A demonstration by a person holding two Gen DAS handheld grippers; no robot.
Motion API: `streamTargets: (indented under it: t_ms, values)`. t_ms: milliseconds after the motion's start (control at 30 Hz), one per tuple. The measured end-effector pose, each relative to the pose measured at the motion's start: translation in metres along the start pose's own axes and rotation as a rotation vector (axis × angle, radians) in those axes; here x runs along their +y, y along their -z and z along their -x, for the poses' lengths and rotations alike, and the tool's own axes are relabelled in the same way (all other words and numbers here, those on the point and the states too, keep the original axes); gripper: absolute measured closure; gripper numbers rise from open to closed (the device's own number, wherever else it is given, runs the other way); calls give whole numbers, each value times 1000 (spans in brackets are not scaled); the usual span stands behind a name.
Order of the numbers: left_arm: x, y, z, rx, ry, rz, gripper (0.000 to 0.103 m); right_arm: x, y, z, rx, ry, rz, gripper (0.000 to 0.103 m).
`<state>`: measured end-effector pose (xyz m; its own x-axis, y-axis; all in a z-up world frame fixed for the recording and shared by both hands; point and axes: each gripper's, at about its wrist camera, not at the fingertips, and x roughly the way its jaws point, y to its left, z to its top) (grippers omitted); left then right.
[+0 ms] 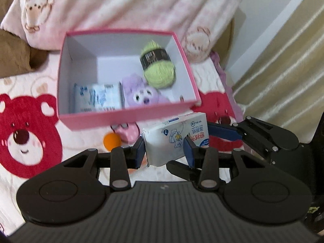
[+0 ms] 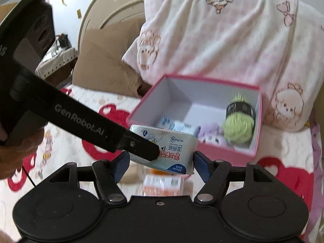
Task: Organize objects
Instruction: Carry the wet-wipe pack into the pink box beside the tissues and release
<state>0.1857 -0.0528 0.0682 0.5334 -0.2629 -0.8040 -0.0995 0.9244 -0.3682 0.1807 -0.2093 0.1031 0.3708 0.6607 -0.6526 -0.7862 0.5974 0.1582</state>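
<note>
Wipes pack (image 1: 176,139) pinched in left gripper (image 1: 165,147) jaws near pink box (image 1: 129,119); right gripper (image 2: 162,162) jaws spread. Soft pack may slip, snagging box rim.

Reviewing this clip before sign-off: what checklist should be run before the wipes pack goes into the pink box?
1. Grip: left gripper jaws clamp the wipes pack on both sides: ok.
2. Clearance: right gripper free of the pack: cannot tell; jaws open, close beside it.
3. Lid: pink box open-topped: ok.
4. Room: bare floor behind the boxed pack, beside the green yarn: ok.
5. Position: pack over the box: not ok, it hangs short of the near wall.
</note>
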Motion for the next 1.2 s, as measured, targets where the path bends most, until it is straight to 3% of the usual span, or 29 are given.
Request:
streamTargets:
  t_ms: [233,433,633,800,967,1100,1200]
  values:
    - [21,-43,-9,-47,-32,47,64,-20,-39,-33,13,-32,-46,28]
    - [52,-69,-44,-12,-79,115,64,-40,-55,-90,87,-73,-112,29]
    - [83,-84,-85,25,-129,151,64,-53,-49,-148,155,-91,-180,30]
    - [102,-84,-113,54,-151,163,64,-63,-39,-182,195,-92,-225,38]
    - [109,-83,-132,63,-181,128,64,-68,-34,-205,225,-93,-231,40]
    - [112,-82,-146,117,-200,162,64,-69,-29,-218,258,-91,-232,40]
    - [104,-84,-154,120,-259,99,63,-70,-26,-223,266,-99,-242,40]
